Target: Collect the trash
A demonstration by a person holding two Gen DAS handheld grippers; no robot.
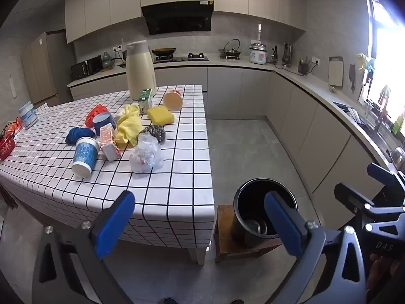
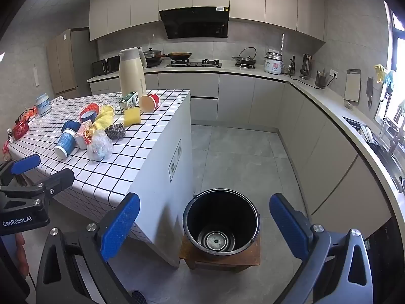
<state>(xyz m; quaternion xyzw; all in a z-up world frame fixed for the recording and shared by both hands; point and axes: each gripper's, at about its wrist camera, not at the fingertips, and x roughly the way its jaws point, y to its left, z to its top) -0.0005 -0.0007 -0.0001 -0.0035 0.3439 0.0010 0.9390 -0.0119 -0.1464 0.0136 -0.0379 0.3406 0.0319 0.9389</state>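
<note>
We are holding the left gripper (image 1: pixel 200 224) and the right gripper (image 2: pixel 205 225) with fingers spread wide, grasping nothing. The black bucket (image 2: pixel 221 221) is sitting on a wooden stool (image 2: pixel 220 259) between the right fingers. The crumpled plastic bag (image 1: pixel 146 155) is lying on the checkered table (image 1: pixel 162 202), beyond the left fingers, beside a blue paper cup (image 1: pixel 84 157).

right tongs (image 2: pixel 203 224) spread, empty | over black bucket (image 2: pixel 221 221) | on stool (image 2: pixel 220 257)
</note>
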